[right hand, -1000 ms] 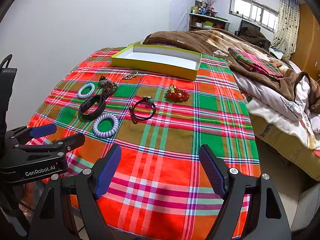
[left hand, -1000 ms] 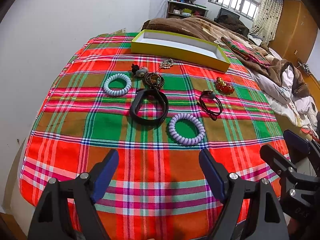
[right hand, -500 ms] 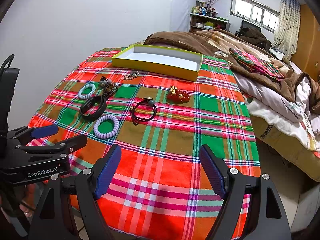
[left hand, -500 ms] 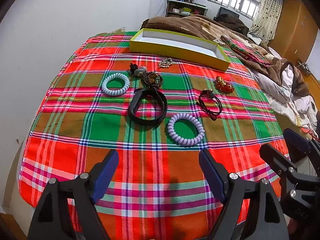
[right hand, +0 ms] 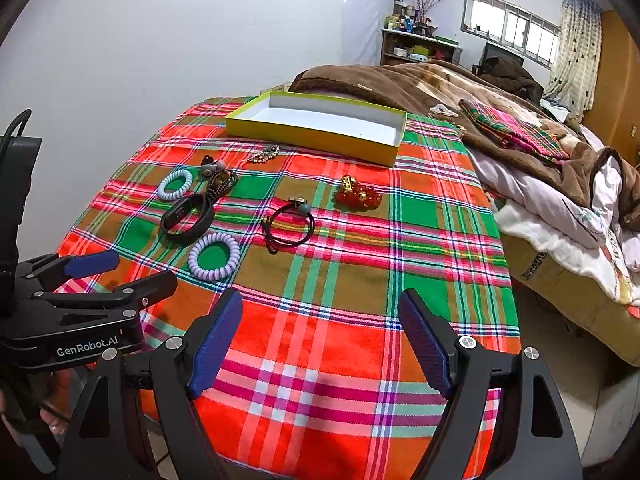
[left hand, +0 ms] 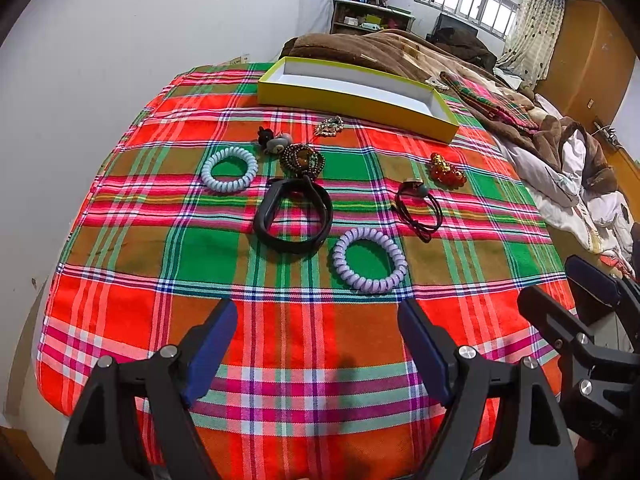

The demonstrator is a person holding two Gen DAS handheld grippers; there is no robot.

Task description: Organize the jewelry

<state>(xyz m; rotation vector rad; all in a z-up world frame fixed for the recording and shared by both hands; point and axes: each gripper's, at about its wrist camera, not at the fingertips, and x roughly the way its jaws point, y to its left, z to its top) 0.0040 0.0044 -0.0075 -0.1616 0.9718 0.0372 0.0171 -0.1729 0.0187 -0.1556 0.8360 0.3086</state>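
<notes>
Jewelry lies on a plaid cloth (left hand: 120, 280): a purple coil bracelet (left hand: 370, 260), a black band (left hand: 294, 216), a pale blue coil bracelet (left hand: 229, 169), a brown beaded piece (left hand: 302, 158), a black cord tie (left hand: 418, 210), red beads (left hand: 447, 170) and a small metal piece (left hand: 329, 125). An empty yellow box (left hand: 352, 106) stands behind them. My left gripper (left hand: 316, 344) is open and empty, near the front edge. My right gripper (right hand: 320, 340) is open and empty, to its right. The purple bracelet (right hand: 214, 256) and box (right hand: 316, 136) show there too.
A white wall borders the cloth on the left. A brown blanket (right hand: 420, 84) and heaped bedding (right hand: 560, 200) lie behind and to the right of the cloth. A small grey and black hair tie (left hand: 274, 142) lies near the blue bracelet.
Both grippers have shifted very slightly; the scene is almost unchanged. The jaws have stayed open.
</notes>
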